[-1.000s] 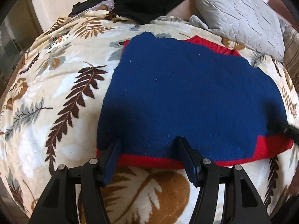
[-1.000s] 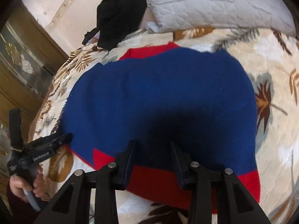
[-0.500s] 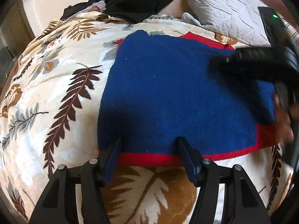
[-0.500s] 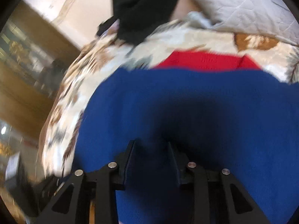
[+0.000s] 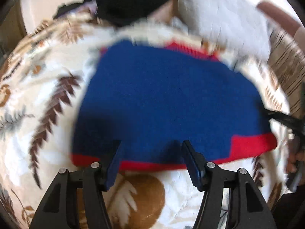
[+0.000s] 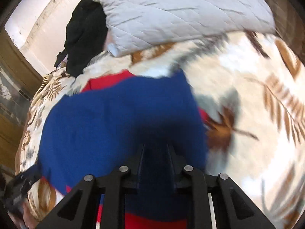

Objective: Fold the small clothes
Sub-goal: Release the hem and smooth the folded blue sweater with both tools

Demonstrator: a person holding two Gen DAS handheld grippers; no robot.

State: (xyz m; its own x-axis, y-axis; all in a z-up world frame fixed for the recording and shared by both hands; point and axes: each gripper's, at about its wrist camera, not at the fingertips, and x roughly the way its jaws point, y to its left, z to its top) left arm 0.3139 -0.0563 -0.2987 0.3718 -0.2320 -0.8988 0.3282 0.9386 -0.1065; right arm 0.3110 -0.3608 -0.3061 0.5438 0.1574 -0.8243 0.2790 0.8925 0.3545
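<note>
A blue knit sweater [image 5: 167,99] with red hem and collar lies flat on a leaf-patterned blanket [image 5: 38,95]. My left gripper [image 5: 150,147] is open, its fingers straddling the sweater's near red hem without pinching it. In the right wrist view the sweater [image 6: 114,118] fills the centre. My right gripper [image 6: 156,148] is at the sweater's near right corner, its jaws narrow and closing, with dark blue cloth filling the gap between them. The right gripper [image 5: 282,120] shows as a black shape at the sweater's right edge in the left wrist view. Both views are motion-blurred.
A grey quilted pillow [image 6: 181,13] and a heap of black clothing [image 6: 83,28] lie at the far end of the bed. A wooden cabinet [image 6: 11,95] stands to the left. A person's hand [image 5: 297,158] holds the right gripper's handle.
The right gripper swept out over the sweater's middle, then came back to its right near corner, and its jaws narrowed onto cloth. The left gripper stayed at the hem, still open.
</note>
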